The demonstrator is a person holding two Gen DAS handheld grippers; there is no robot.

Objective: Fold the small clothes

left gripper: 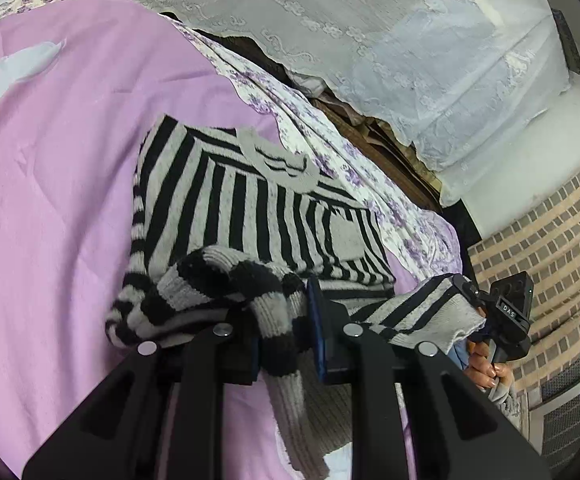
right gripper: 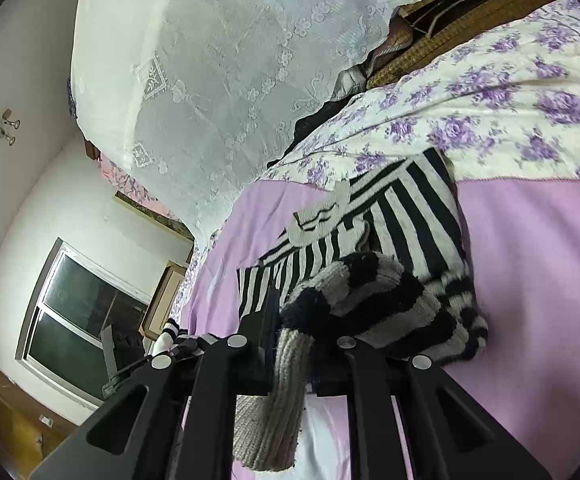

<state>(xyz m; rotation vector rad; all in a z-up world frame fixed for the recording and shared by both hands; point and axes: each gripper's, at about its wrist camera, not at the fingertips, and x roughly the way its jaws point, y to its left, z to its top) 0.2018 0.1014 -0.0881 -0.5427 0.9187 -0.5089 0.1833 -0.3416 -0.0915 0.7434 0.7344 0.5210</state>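
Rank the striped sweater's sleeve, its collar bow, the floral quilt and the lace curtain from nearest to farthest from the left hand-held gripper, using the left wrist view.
1. Sleeve, pinched in the left hand-held gripper.
2. Collar bow, straight ahead on the striped sweater.
3. Floral quilt, beyond the sweater, ahead and right.
4. Lace curtain, hanging at the back.

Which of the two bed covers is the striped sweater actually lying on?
The plain pink sheet carries the striped sweater; the purple-flowered cover only borders its collar side.

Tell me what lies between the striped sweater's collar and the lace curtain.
A strip of floral sheet lies between the collar and the lace curtain, then dark brown clutter; the left wrist view shows this.
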